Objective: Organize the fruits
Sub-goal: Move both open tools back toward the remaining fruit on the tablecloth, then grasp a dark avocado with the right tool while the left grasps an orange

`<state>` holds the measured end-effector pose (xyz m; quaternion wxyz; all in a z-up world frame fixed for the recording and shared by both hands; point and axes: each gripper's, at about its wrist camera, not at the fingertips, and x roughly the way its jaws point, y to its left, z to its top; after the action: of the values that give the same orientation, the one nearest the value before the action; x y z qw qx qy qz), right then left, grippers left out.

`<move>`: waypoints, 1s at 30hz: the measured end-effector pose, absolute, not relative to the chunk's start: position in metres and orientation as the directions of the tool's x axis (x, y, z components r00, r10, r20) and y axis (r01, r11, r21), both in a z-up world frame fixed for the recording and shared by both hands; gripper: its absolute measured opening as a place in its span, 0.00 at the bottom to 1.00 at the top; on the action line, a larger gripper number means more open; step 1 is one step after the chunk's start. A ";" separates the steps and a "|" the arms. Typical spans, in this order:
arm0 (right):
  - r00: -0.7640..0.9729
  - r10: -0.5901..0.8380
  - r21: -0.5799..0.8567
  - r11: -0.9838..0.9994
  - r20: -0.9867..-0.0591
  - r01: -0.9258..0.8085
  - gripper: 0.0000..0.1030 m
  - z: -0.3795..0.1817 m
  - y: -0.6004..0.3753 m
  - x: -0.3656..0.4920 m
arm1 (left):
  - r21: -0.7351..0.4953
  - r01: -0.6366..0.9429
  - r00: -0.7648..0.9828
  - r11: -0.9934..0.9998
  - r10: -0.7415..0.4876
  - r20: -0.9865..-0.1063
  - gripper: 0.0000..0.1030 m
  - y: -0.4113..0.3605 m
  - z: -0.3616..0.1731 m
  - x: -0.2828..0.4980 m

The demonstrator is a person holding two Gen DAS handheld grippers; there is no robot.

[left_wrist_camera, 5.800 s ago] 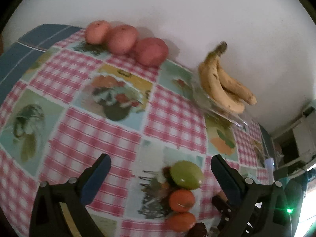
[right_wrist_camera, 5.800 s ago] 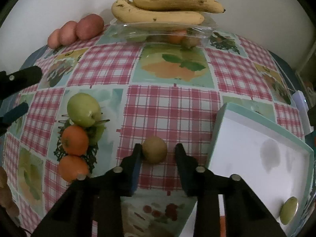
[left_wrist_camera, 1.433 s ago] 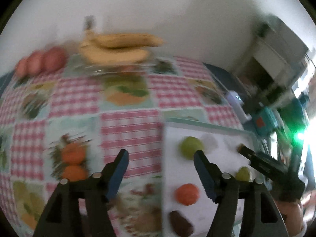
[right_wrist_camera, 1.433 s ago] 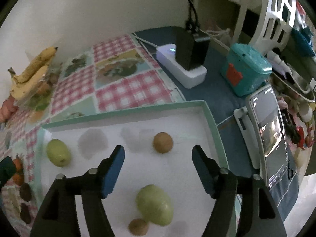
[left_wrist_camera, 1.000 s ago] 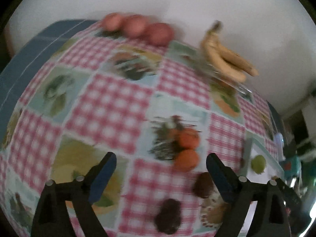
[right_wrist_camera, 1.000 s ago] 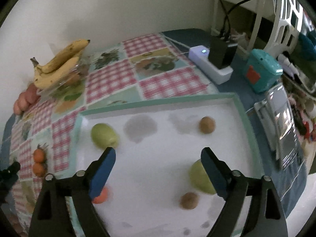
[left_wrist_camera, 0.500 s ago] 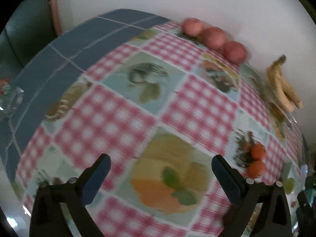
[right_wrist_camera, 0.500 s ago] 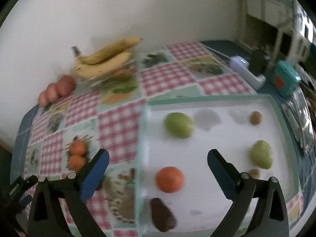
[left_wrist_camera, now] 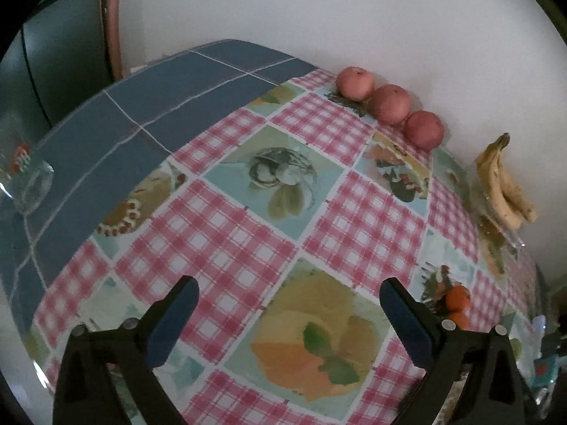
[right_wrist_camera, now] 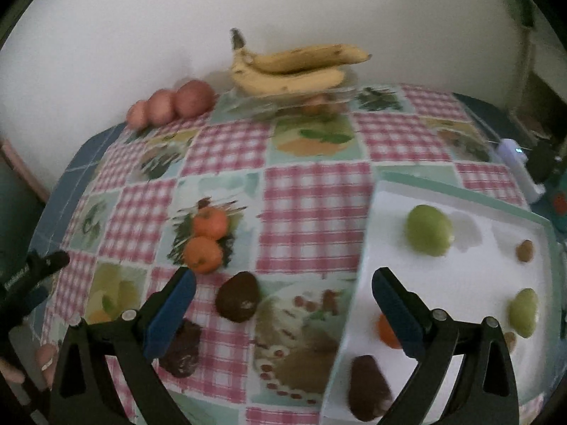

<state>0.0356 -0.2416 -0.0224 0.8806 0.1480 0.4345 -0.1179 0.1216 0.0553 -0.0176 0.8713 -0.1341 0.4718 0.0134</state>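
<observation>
Three red apples (right_wrist_camera: 170, 106) are lining up by the wall, and two bananas (right_wrist_camera: 294, 67) are sitting on one clear container (right_wrist_camera: 283, 101). Two oranges (right_wrist_camera: 205, 239) and two dark avocados (right_wrist_camera: 237, 295) are waiting on the tabletop (right_wrist_camera: 312, 219). One tray (right_wrist_camera: 457, 191) is carrying two green fruits (right_wrist_camera: 428, 230), one orange (right_wrist_camera: 386, 329), one avocado (right_wrist_camera: 368, 393) and three small brown fruits (right_wrist_camera: 524, 250).
</observation>
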 end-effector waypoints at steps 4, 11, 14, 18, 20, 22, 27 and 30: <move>0.576 -0.050 0.156 0.941 -0.816 0.302 0.97 -0.033 -0.232 0.043 | -0.243 -0.099 0.526 0.965 -0.157 -0.836 1.00 0.041 -0.026 0.125; 0.570 -0.039 0.101 0.972 -0.820 0.212 0.77 -0.038 -0.213 0.052 | -0.269 -0.035 0.483 0.963 -0.219 -0.848 1.00 0.023 -0.035 0.131; 0.554 -0.027 0.100 0.975 -0.832 0.198 0.70 -0.046 -0.210 0.053 | -0.267 -0.007 0.479 0.964 -0.231 -0.847 1.00 0.013 -0.037 0.138; 0.530 -0.012 0.112 0.973 -0.848 0.201 0.57 -0.057 -0.212 0.055 | -0.321 0.006 0.431 0.947 -0.292 -0.854 1.00 0.001 -0.045 0.153; 0.522 -0.006 0.120 0.971 -0.853 0.207 0.57 -0.062 -0.215 0.055 | -0.315 0.012 0.423 0.949 -0.291 -0.858 1.00 -0.005 -0.046 0.159; 0.522 0.010 0.137 0.969 -0.853 0.205 0.57 -0.065 -0.217 0.055 | -0.314 0.034 0.423 0.949 -0.298 -0.856 0.99 -0.015 -0.045 0.165; 0.510 0.009 0.134 0.969 -0.860 0.208 0.55 -0.072 -0.218 0.058 | -0.319 0.102 0.418 0.942 -0.331 -0.846 0.99 -0.040 -0.042 0.177; 0.517 0.026 0.149 0.969 -0.856 0.198 0.48 -0.073 -0.219 0.061 | -0.320 0.141 0.400 0.937 -0.350 -0.847 0.98 -0.056 -0.043 0.184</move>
<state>0.0613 -0.2188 -0.0732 0.8633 0.1144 0.4890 -0.0498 0.1844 -0.0564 -0.0429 0.8309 -0.0990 0.5273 -0.1477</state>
